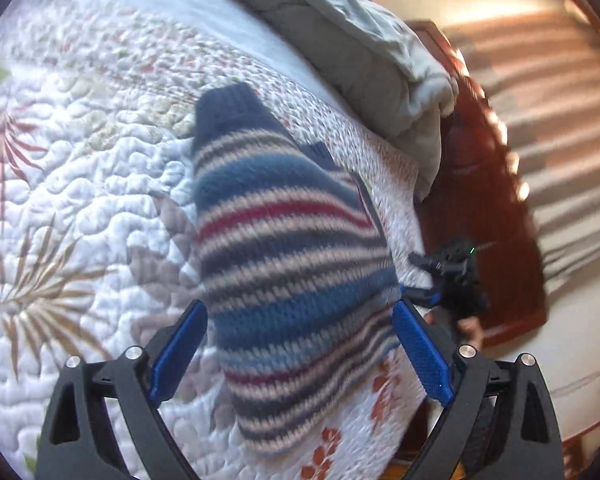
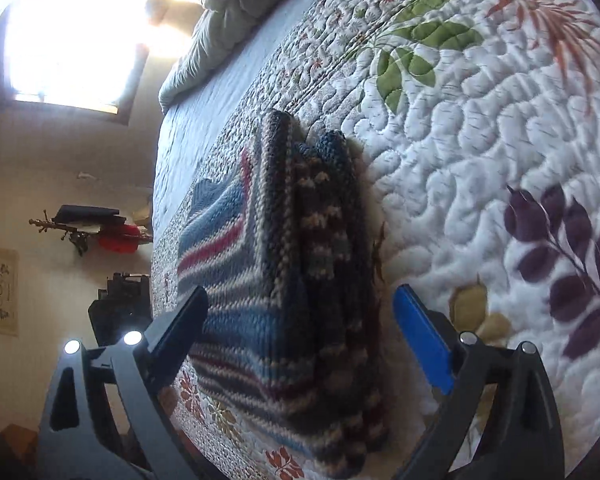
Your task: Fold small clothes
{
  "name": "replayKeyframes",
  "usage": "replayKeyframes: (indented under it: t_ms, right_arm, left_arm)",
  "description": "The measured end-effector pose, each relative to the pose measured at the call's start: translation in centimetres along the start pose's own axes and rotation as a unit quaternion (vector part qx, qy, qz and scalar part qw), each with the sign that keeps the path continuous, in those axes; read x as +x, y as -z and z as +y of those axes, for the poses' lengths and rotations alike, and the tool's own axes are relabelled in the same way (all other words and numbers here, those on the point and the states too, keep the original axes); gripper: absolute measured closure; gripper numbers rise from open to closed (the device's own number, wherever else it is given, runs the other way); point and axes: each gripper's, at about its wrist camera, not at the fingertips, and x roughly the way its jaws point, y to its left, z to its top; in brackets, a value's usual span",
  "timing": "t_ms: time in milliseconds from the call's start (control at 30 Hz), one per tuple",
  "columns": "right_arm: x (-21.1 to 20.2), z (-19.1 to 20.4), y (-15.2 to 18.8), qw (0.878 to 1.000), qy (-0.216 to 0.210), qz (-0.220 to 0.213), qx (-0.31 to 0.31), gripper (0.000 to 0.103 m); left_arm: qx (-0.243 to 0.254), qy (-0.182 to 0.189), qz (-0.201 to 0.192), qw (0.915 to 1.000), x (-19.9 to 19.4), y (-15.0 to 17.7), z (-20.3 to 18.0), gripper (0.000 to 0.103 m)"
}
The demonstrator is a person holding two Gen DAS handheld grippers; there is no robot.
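A small striped knit sweater [image 1: 288, 264], blue, white, red and grey, lies folded on a quilted floral bedspread [image 1: 80, 200]. My left gripper [image 1: 300, 320] is open, its blue pads either side of the sweater just above it. In the right wrist view the sweater [image 2: 284, 288] shows as a thick folded stack, seen from its edge. My right gripper [image 2: 300, 312] is open, its fingers straddling the near end of the stack. The right gripper [image 1: 448, 276] also shows in the left wrist view past the sweater's right edge.
A grey folded blanket [image 1: 364, 60] lies at the far end of the bed. The bed's right edge drops to a red-brown wooden frame [image 1: 492, 240] and a sunlit floor. In the right wrist view a bright window [image 2: 72, 32] and a wall shelf [image 2: 92, 228] stand left of the bed.
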Motion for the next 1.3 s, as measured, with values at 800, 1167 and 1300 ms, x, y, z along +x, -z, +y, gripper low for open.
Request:
replayKeyframes:
  t_ms: [800, 1167, 1300]
  right_arm:
    - [5.4, 1.4, -1.9, 0.996, -0.054, 0.055, -0.034, 0.007]
    - [6.7, 2.9, -0.8, 0.997, -0.020, 0.053, -0.059, 0.049]
    - [6.0, 4.8, 0.2, 0.997, -0.005, 0.036, -0.074, 0.057]
  left_arm:
    - [-0.028, 0.058, 0.094, 0.9935, 7.2, -4.3, 3.8, 0.004]
    - [-0.012, 0.018, 0.083, 0.9964, 7.5, -4.4, 2.3, 0.020]
    - [0.015, -0.011, 0.062, 0.9979, 6.1, -4.2, 0.5, 0.033]
